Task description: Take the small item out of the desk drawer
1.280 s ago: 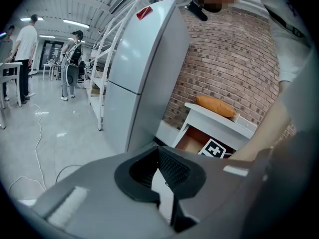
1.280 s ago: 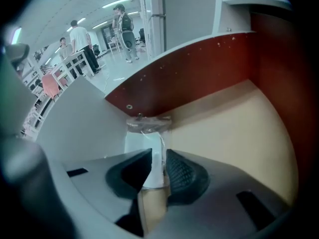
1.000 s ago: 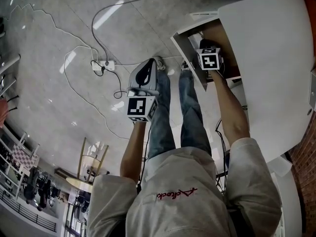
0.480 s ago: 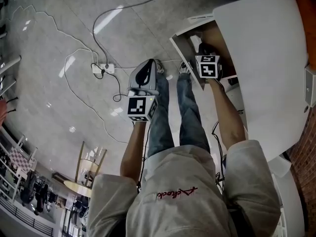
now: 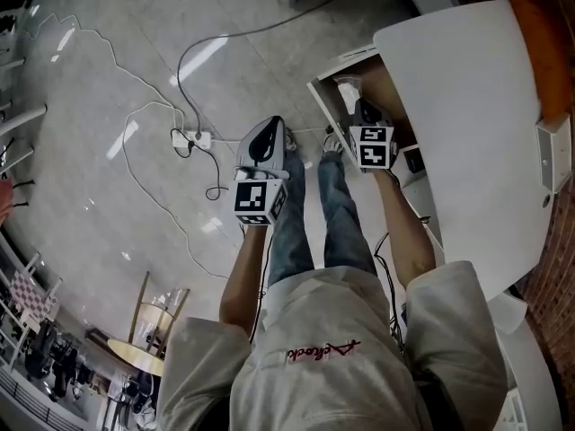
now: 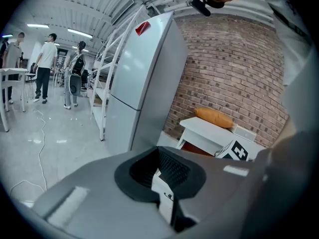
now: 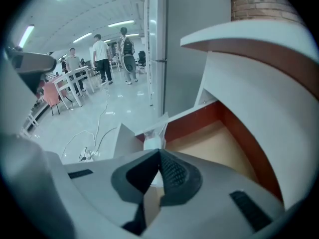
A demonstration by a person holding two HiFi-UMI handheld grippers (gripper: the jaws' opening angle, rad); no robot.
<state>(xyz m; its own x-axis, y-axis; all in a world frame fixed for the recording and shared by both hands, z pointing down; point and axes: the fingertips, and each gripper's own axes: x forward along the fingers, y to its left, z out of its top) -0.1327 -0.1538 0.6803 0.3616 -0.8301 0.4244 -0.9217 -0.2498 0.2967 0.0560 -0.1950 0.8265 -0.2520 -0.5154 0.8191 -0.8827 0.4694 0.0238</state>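
Observation:
The desk drawer [image 5: 334, 104] stands pulled open under the white desk top [image 5: 467, 124]. My right gripper [image 5: 358, 108] reaches into it, its marker cube just behind. In the right gripper view the jaws [image 7: 159, 153] meet at their tips on a small white item in a clear plastic bag [image 7: 155, 132], which sticks up over the drawer's tan floor [image 7: 214, 143]. The bagged item [image 5: 347, 87] also shows white at the drawer's open end. My left gripper [image 5: 268, 126] hangs over the floor left of the drawer, shut, with nothing held [image 6: 159, 151].
A power strip [image 5: 193, 139] with long cables lies on the tiled floor. The person's legs [image 5: 305, 205] stand between the grippers. An orange cushion [image 6: 214, 117] rests on the desk, and a tall grey fridge [image 6: 144, 78] stands beside it. Several people stand far off.
My right gripper has drawn back a little toward the person along the drawer, with the bagged item at its tips. The left gripper has barely moved.

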